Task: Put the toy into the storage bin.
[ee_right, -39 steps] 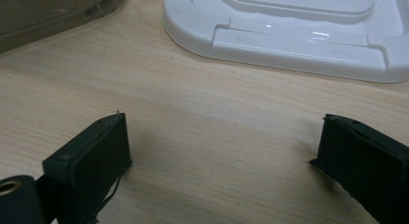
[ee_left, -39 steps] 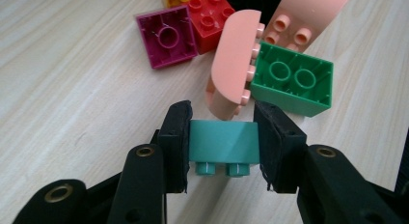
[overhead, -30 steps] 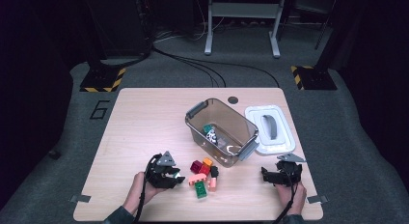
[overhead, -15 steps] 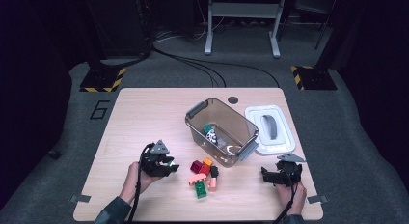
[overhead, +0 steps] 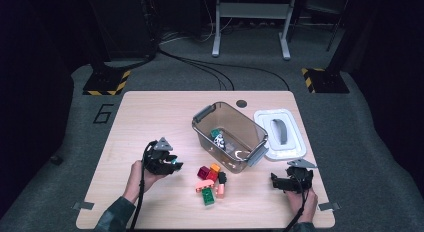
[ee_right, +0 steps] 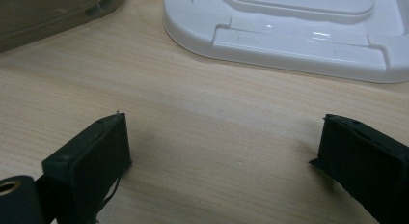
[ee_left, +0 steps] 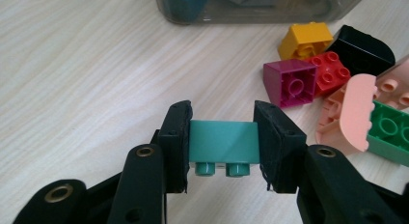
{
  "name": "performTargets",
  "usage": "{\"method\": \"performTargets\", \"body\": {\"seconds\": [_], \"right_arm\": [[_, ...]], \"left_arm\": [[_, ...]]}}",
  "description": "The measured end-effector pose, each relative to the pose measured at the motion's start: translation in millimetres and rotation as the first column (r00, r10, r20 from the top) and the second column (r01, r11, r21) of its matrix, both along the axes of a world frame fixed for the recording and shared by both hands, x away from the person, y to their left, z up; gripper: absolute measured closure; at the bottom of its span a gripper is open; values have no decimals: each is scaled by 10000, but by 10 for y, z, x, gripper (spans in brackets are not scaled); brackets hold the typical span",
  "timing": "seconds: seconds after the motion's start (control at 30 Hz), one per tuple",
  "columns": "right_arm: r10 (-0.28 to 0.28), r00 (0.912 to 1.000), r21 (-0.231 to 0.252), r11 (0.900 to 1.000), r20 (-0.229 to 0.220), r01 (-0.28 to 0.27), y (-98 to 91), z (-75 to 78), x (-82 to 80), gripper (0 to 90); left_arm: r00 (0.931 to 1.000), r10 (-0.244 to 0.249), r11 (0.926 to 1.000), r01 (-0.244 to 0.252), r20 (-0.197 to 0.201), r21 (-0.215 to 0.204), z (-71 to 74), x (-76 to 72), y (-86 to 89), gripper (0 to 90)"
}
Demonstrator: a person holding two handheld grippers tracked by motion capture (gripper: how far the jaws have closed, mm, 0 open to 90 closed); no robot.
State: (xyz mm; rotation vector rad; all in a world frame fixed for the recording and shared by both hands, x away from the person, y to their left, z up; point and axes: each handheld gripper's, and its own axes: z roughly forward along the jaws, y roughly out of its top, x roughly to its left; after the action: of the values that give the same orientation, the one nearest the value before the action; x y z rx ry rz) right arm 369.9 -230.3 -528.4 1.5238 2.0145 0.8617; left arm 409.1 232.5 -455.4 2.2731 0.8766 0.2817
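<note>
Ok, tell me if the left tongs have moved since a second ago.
Yes. The left tongs, clamped on a teal brick, have pulled leftward, away from the brick pile, and slightly toward the table's far edge.

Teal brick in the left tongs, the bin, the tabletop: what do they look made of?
Teal brick: looks like hard moulded plastic, smooth with a slight sheen, round studs on its underside. Bin: seemingly clear, smoke-tinted plastic; bricks show through its wall. Tabletop: pale wood grain, matte, probably laminate rather than solid wood, though the look leaves that open.
</note>
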Motion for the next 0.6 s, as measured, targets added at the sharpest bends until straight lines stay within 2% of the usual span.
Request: {"method": "performTargets", "body": {"seconds": [0.2, 0.3, 0.4, 0.6], "right_arm": [[-1, 10000, 3, 10000, -11, 1, 1, 0, -1, 33], [3, 10000, 0, 10000, -12, -3, 1, 0, -1, 33], [6, 10000, 1, 10000, -11, -6, 1, 0, -1, 33], [8, 10000, 1, 10000, -13, -8, 1, 0, -1, 32]], "left_arm": [[9999, 146, 9998, -145, 29, -102, 70, 75, 3, 590], [9998, 120, 9999, -121, 135, 63, 117, 119, 8, 590], [9997, 230, 9997, -231, 131, 64, 164, 169, 13, 590], [9987, 348, 9992, -354, 383, 159, 289, 286, 47, 590]]}}
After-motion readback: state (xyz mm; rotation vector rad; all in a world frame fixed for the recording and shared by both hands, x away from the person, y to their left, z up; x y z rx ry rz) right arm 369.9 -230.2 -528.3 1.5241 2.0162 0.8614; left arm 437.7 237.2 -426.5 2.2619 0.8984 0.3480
